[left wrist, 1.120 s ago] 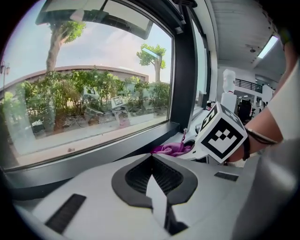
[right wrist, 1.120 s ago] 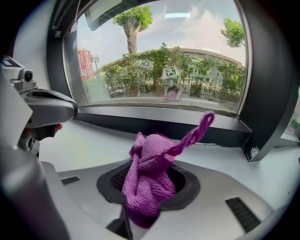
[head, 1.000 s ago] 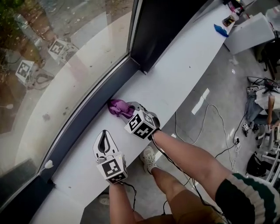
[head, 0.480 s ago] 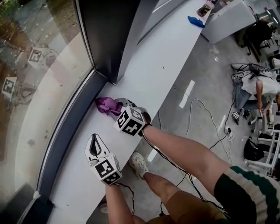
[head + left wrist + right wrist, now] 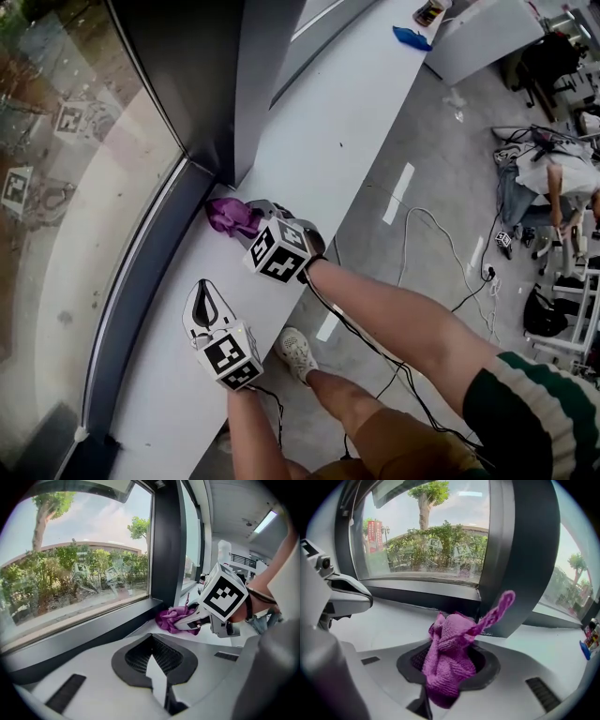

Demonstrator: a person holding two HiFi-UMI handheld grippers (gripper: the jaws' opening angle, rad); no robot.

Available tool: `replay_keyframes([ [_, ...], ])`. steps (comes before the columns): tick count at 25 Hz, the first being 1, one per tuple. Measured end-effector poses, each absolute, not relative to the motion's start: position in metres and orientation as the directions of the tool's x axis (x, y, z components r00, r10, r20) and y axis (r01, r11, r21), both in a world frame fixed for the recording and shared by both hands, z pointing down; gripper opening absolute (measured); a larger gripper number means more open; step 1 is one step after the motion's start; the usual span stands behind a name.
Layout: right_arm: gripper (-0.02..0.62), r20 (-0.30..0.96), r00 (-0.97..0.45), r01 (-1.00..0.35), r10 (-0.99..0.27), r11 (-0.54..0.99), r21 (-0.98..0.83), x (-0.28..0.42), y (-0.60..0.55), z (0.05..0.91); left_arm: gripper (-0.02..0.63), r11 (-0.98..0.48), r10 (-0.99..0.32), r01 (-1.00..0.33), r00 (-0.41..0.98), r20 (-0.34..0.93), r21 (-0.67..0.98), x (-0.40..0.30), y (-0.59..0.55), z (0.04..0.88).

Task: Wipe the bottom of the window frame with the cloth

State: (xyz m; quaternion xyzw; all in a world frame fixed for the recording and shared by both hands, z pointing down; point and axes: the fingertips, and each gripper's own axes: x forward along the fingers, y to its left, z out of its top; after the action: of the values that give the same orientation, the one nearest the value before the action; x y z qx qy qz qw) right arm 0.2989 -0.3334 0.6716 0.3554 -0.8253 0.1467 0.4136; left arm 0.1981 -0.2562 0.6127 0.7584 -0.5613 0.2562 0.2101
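A crumpled purple cloth (image 5: 228, 215) lies on the white sill (image 5: 319, 159), against the dark bottom strip of the window frame (image 5: 150, 272) and close to the foot of the dark pillar (image 5: 253, 84). My right gripper (image 5: 247, 219) is shut on the cloth (image 5: 449, 660), which bulges out between its jaws with one corner sticking up. The left gripper (image 5: 202, 287) rests on the sill a little nearer to me, shut and holding nothing. From the left gripper view, the cloth (image 5: 169, 619) and the right gripper (image 5: 190, 622) sit just ahead beside the frame.
Farther along the sill lie a blue object (image 5: 411, 37) and a small dark device (image 5: 429, 12). Cables (image 5: 422, 244) trail over the grey floor below. A white cabinet (image 5: 487, 37) and a seated person (image 5: 562, 178) are at the right. My shoe (image 5: 298, 352) is under the sill edge.
The right gripper has slid the cloth along the frame toward the pillar's foot. The left gripper has followed a little, staying shut.
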Motion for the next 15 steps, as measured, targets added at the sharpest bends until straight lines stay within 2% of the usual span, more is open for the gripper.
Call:
replay_keyframes([
  [5,0.130,0.782,-0.422,-0.696,-0.460,0.716,0.045,0.274,-0.303,0.649,0.006,-0.260,-0.749,-0.965,0.222,0.624,0.031,0.176,-0.226,0.590],
  [15,0.130,0.792,-0.400,-0.707,-0.462,0.705,0.054,0.308,-0.349,0.674,0.006,-0.283,-0.748,-0.957,0.264,0.609,0.067,0.210,-0.275,0.610],
])
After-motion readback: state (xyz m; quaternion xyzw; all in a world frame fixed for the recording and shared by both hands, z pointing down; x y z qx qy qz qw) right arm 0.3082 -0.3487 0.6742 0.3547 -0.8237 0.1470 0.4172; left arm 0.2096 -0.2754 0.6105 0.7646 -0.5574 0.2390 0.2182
